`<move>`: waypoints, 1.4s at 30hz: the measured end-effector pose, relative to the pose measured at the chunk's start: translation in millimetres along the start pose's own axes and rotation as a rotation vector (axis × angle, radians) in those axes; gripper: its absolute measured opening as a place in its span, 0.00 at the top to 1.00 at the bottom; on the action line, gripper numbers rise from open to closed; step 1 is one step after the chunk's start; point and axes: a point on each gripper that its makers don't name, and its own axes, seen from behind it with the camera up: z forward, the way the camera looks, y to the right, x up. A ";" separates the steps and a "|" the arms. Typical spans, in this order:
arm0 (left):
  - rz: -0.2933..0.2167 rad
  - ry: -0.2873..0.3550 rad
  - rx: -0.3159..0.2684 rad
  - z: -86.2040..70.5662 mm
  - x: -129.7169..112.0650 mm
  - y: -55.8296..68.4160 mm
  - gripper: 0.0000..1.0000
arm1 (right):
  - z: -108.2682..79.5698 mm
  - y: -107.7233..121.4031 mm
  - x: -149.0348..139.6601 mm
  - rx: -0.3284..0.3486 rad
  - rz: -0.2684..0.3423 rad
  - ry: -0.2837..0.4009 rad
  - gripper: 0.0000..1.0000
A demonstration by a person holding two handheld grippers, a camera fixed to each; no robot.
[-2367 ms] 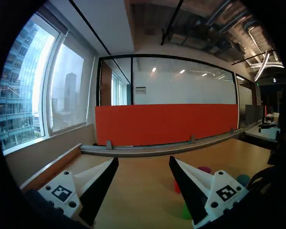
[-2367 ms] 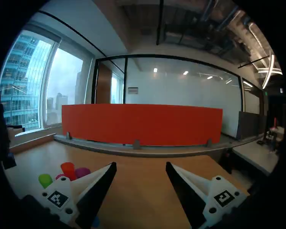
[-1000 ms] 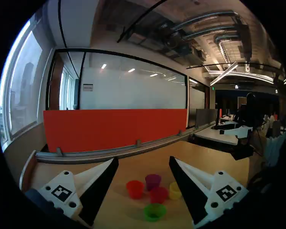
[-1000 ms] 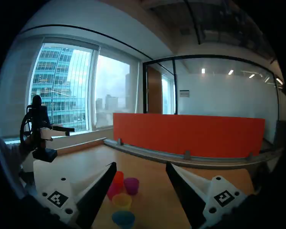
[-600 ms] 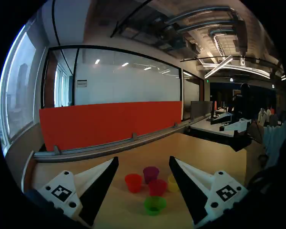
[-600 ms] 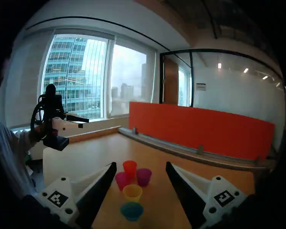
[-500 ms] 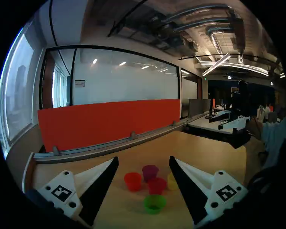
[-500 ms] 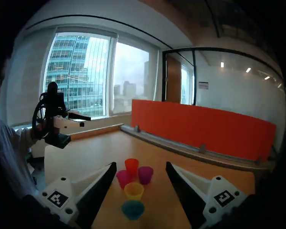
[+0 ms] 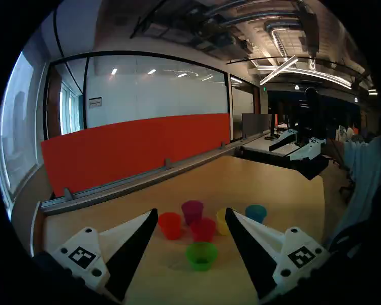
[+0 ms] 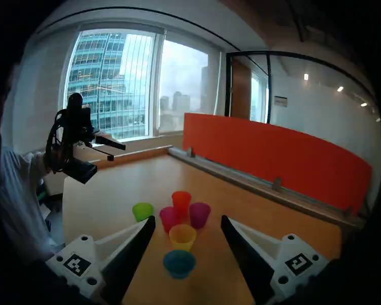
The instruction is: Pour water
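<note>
Both tongs gape wide and hold nothing. The left tongs (image 9: 190, 210) and the right tongs (image 10: 187, 218) look at one huddle of small cups on the table (image 9: 277, 188) from opposite sides.

In the left gripper view the green cup (image 9: 201, 255) stands nearest, at 6 o'clock of the huddle. The red cup (image 9: 170, 225), purple cup (image 9: 192, 211), pink cup (image 9: 203, 229) and yellow cup (image 9: 221, 221) are packed close behind it. The blue cup (image 9: 255, 213) sits a little apart at 3 o'clock. (Whether any cup holds water I cannot tell; no inside shows clearly.)

The crowding looks like the main hazard. A finger sliding in for a middle cup would likely shove its neighbour and tip it. These cups look light and thin, so a hard squeeze could buckle one or pop it loose. Tongs closing in from both sides might also knock together. A tilted cup could easily miss a small mouth and wet the table. The green or blue cup seems the safer first pick.
</note>
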 end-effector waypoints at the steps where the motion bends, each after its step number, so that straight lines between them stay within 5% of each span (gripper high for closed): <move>1: 0.001 -0.007 -0.004 1.0 -4.1 1.3 0.02 | 0.2 -0.9 -3.8 0.002 -0.007 -0.009 0.00; 24: 0.000 -0.145 -0.044 13.3 -76.3 9.2 0.01 | 14.6 -6.9 -81.7 0.052 -0.029 -0.177 0.00; 42: 0.062 -0.320 -0.071 28.1 -148.8 10.8 0.01 | 31.9 -12.0 -142.7 0.097 -0.046 -0.319 0.00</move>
